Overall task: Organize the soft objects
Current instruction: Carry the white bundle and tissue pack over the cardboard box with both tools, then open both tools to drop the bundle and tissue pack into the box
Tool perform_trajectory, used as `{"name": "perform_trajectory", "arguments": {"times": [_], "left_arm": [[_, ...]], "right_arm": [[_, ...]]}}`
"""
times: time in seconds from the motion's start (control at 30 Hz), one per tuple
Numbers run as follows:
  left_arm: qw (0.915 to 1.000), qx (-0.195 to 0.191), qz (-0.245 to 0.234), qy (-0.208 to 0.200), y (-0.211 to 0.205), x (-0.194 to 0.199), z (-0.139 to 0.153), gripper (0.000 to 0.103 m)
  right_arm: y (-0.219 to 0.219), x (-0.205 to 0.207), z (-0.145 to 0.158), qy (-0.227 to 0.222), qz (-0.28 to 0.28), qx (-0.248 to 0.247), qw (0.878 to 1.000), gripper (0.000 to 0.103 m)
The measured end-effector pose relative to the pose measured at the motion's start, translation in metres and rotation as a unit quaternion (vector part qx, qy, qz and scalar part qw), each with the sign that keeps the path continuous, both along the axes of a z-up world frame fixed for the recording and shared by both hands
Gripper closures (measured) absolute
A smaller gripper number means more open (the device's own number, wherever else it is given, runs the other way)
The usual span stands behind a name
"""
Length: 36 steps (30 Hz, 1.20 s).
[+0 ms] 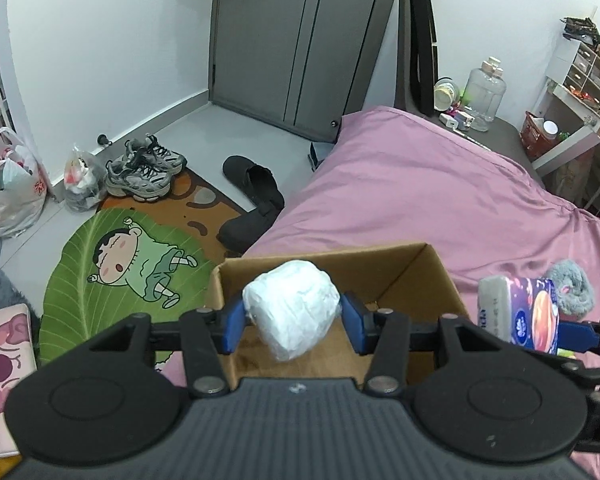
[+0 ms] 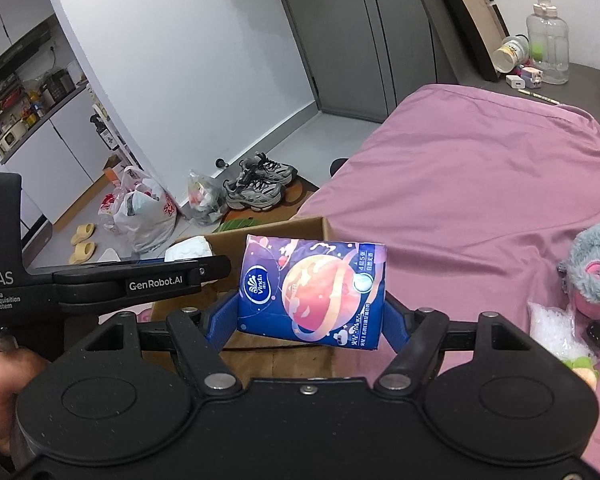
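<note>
My left gripper point(image 1: 294, 322) is shut on a white wrapped soft bundle point(image 1: 292, 310) and holds it over the open cardboard box point(image 1: 428, 272) on the pink bed. My right gripper point(image 2: 310, 318) is shut on a blue and pink tissue pack point(image 2: 312, 292) at the box's right edge point(image 2: 324, 226); the pack also shows in the left wrist view point(image 1: 528, 312). The left gripper's body point(image 2: 140, 280) and the white bundle point(image 2: 190, 248) show at the left of the right wrist view. A grey and pink plush toy point(image 2: 596, 268) lies on the bed to the right.
The pink bedsheet point(image 1: 440, 184) spreads behind the box. A clear crinkly bag point(image 2: 556, 332) lies beside the plush. On the floor are a green cartoon rug point(image 1: 112, 268), sneakers point(image 1: 144, 172), black slippers point(image 1: 256, 192) and plastic bags point(image 1: 12, 192). A grey wardrobe point(image 1: 300, 40) stands behind.
</note>
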<state>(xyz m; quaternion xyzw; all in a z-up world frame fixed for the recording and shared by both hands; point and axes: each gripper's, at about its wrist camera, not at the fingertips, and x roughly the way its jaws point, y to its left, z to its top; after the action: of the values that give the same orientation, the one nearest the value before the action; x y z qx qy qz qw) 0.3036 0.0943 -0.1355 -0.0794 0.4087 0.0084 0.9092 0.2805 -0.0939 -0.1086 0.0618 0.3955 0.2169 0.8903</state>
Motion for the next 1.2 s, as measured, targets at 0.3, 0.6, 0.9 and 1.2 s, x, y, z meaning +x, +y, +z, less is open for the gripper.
{"name": "perform_trajectory", "arguments": {"times": [0.3, 0.6, 0.9, 1.2], "left_arm": [[0.9998, 0.020, -0.007, -0.008, -0.008, 0.000, 0.001, 0.036], [0.9985, 0.008, 0.010, -0.054, 0.009, -0.026, 0.025, 0.026], [0.9936, -0.016, 0.075, -0.082, 0.041, -0.057, 0.031, 0.018], [0.9811, -0.039, 0.172, -0.078, 0.074, -0.084, 0.021, 0.014]], "right_arm": [[-0.002, 0.003, -0.002, 0.013, 0.000, 0.006, 1.000, 0.032], [0.007, 0.009, 0.002, 0.005, 0.012, -0.010, 1.000, 0.032], [0.038, 0.012, 0.006, -0.009, 0.041, -0.033, 0.999, 0.032], [0.073, 0.016, -0.007, 0.002, 0.073, -0.056, 0.996, 0.032]]}}
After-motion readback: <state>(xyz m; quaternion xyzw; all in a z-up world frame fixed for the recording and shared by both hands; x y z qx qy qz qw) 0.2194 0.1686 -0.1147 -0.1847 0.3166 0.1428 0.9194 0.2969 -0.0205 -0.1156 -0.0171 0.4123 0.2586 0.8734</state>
